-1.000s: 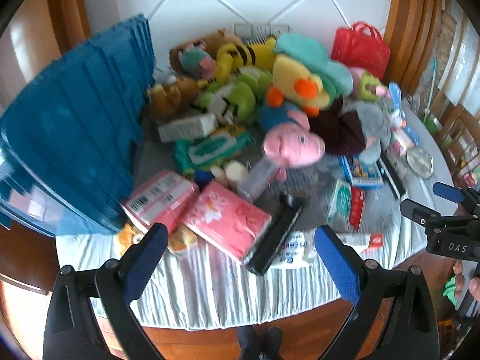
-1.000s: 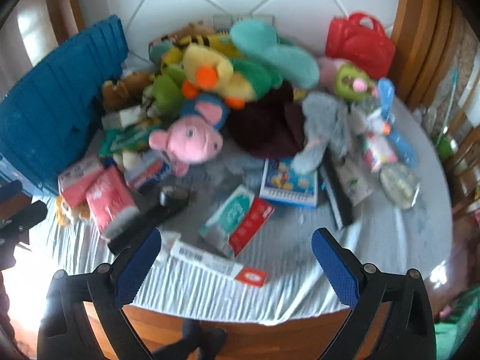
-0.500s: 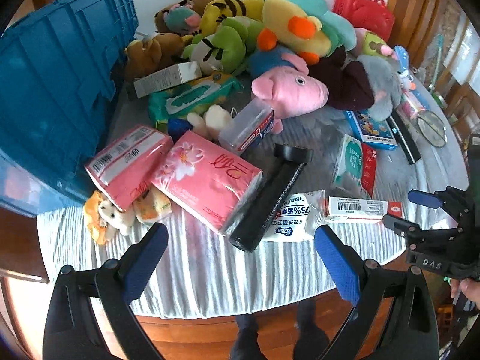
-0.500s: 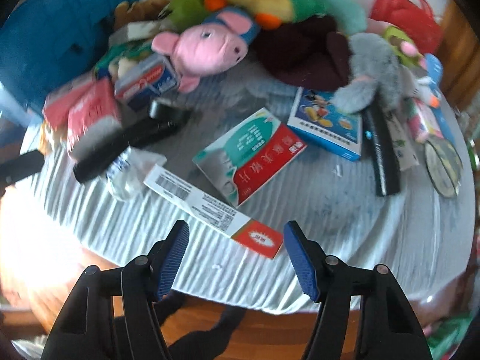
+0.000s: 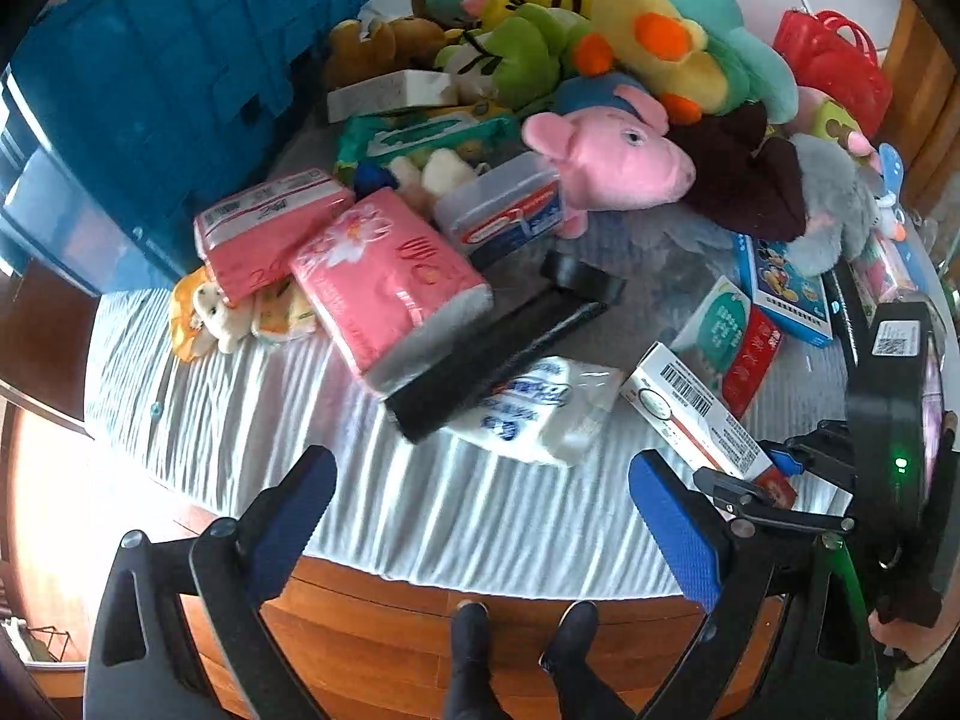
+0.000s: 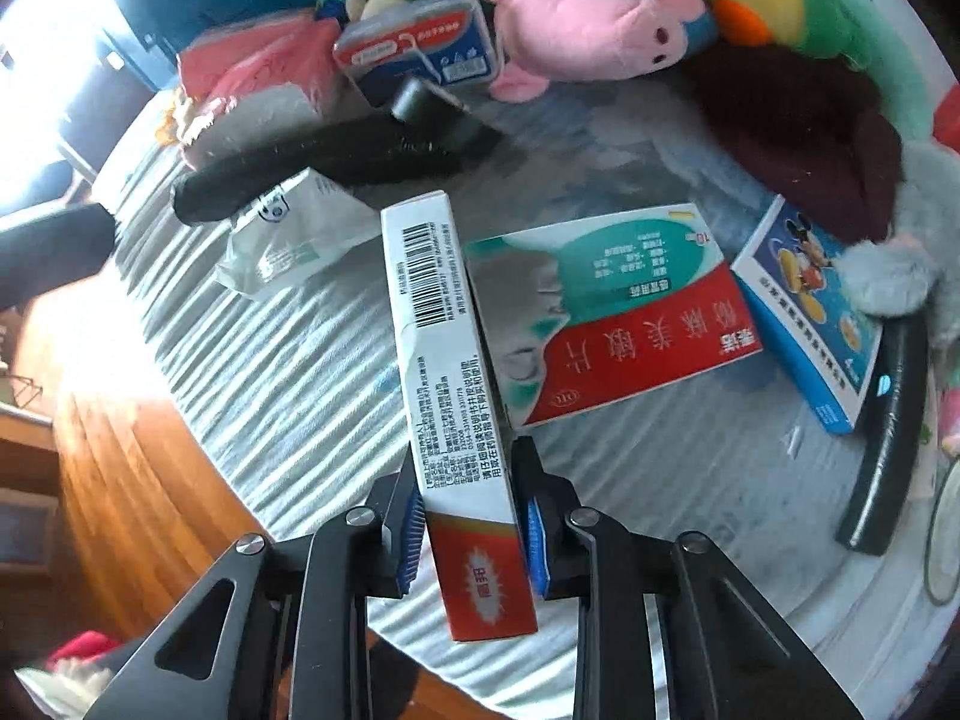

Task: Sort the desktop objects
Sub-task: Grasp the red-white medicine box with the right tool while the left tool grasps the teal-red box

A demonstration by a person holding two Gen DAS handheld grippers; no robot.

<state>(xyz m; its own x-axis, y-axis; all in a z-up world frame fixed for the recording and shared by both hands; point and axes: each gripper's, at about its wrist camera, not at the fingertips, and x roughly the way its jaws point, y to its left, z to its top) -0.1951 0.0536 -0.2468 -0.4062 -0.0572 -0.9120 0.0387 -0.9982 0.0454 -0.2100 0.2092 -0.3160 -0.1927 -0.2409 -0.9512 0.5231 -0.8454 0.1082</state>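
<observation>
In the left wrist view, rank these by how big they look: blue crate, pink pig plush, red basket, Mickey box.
1. blue crate, clearly largest, though nearness may inflate it.
2. pink pig plush.
3. red basket and Mickey box look alike; not ranked.

Two hand-held grippers of matte black, cut-out framework: the left gripper (image 5: 480, 516) carries long blue rubber pads (image 5: 675, 531) on its fingers, with round pivot bolts at the linkage joints. The right gripper (image 6: 471, 525) shows ribbed blue pads (image 6: 410, 540) and silver screw heads (image 6: 359, 517) on its angular arms. Seen from the left, the right unit's black body bears a white QR label (image 5: 897, 339) and a lit green lamp (image 5: 898, 463). Far below, the person wears dark trousers and black shoes (image 5: 471, 615).
</observation>
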